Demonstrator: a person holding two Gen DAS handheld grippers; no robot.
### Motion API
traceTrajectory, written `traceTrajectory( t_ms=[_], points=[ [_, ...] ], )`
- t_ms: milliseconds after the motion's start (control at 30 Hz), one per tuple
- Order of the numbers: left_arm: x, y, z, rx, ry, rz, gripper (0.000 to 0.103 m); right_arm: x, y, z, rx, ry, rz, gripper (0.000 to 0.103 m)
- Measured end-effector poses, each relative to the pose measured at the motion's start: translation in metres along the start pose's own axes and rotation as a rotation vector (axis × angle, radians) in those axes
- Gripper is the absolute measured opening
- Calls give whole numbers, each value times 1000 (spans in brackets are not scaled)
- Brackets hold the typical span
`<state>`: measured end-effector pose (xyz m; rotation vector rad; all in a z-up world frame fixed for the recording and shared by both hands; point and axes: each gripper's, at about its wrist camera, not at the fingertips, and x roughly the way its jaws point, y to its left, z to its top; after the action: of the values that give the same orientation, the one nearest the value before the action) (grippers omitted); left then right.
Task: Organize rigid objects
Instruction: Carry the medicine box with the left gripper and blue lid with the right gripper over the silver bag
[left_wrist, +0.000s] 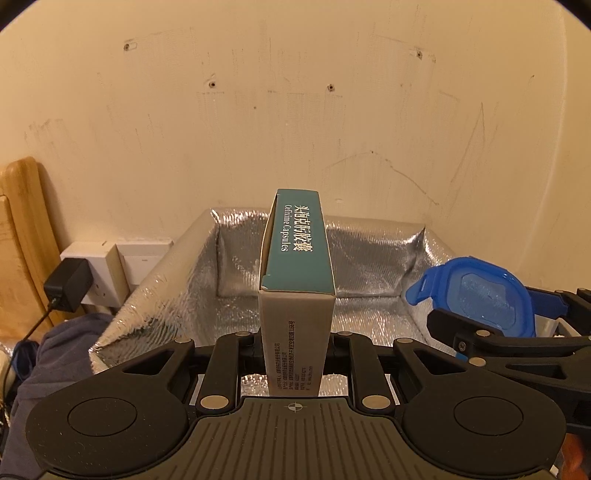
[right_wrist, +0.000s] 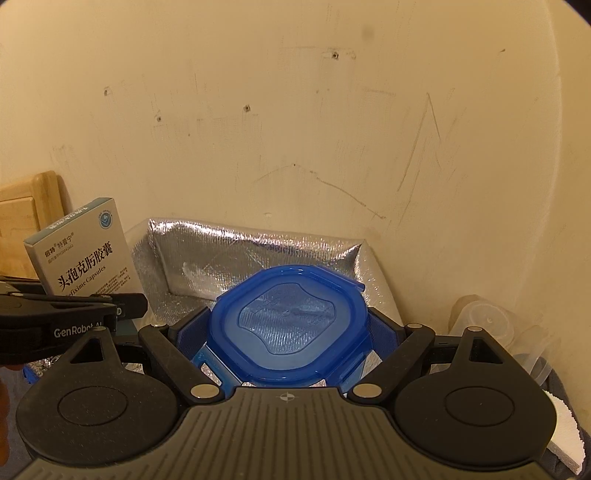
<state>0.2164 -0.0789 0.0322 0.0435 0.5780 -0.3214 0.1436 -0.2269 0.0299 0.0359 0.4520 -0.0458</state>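
My left gripper (left_wrist: 295, 341) is shut on a teal and grey medicine box (left_wrist: 296, 273), held upright on its edge above the silver foil-lined bag (left_wrist: 236, 266). The box also shows in the right wrist view (right_wrist: 86, 254), at the left. My right gripper (right_wrist: 286, 332) is shut on a blue-lidded food container (right_wrist: 291, 325), held over the right side of the same bag (right_wrist: 258, 258). In the left wrist view the container (left_wrist: 476, 288) and the right gripper (left_wrist: 491, 332) sit at the right edge. The bag's inside looks empty where it shows.
A scuffed cream wall (left_wrist: 295, 110) stands right behind the bag. A wall socket with a black plug (left_wrist: 70, 284) and a wooden board (left_wrist: 22, 236) are at the left. Dark blue cloth (left_wrist: 55, 354) lies beside the bag. Clear plastic cups (right_wrist: 491, 325) stand at the right.
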Motion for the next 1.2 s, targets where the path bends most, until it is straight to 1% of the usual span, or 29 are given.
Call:
traceTrajectory(
  t_ms=[367,667,867,1200],
  points=[
    [5,-2,-4,-1,46,2,19,24,-1,14,2,77,6,86],
    [12,-1,-9,-11,81,0,19,36,-2,7,24,137,3,86],
    [17,-2,-11,-11,95,4,19,49,-3,4,23,177,-16,86],
    [22,-5,-13,1,109,4,19,53,-5,-3,10,210,-22,86]
  ],
)
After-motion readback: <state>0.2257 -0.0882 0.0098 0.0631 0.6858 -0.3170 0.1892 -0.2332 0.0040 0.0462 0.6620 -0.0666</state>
